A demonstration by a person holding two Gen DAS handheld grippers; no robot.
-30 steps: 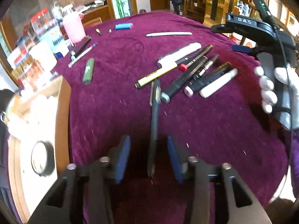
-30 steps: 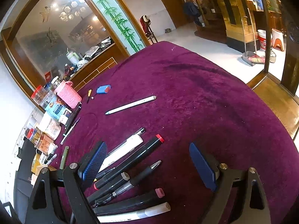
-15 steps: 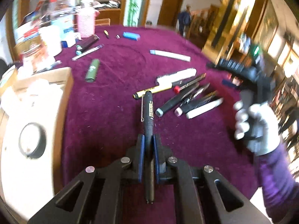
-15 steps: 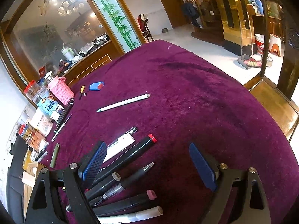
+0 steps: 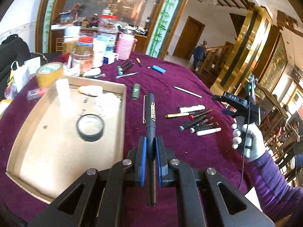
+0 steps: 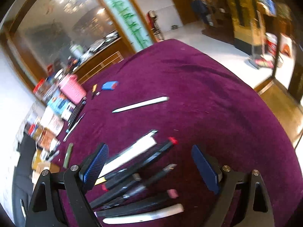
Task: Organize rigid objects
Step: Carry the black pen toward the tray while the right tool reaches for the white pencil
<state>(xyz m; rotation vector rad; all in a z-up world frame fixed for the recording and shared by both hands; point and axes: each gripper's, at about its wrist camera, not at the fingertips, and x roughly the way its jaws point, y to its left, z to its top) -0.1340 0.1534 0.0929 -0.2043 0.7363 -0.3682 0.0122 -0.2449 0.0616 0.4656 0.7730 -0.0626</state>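
Note:
My left gripper (image 5: 151, 149) is shut on a black pen (image 5: 151, 113) with a silver clip and holds it lifted above the purple tablecloth, pointing away. A group of several pens and markers (image 5: 197, 120) lies on the cloth to the right; it also shows in the right wrist view (image 6: 136, 172). My right gripper (image 6: 149, 165) is open and empty, hovering over that group; it also shows in the left wrist view (image 5: 236, 102), held by a gloved hand. A cardboard tray (image 5: 121, 124) lies left of the held pen.
The tray holds a black tape roll (image 5: 90, 127) and white items. A green lighter (image 5: 136, 91), a white stylus (image 5: 187, 91) (image 6: 140, 104), a blue block (image 5: 158, 69) and a pink cup (image 5: 125, 46) sit farther back. Jars and boxes (image 5: 89, 56) crowd the far left.
My left gripper closed on the black pen, lifted it off the cloth and swung left toward the tray. The right gripper stayed open and drifted slightly over the pen group.

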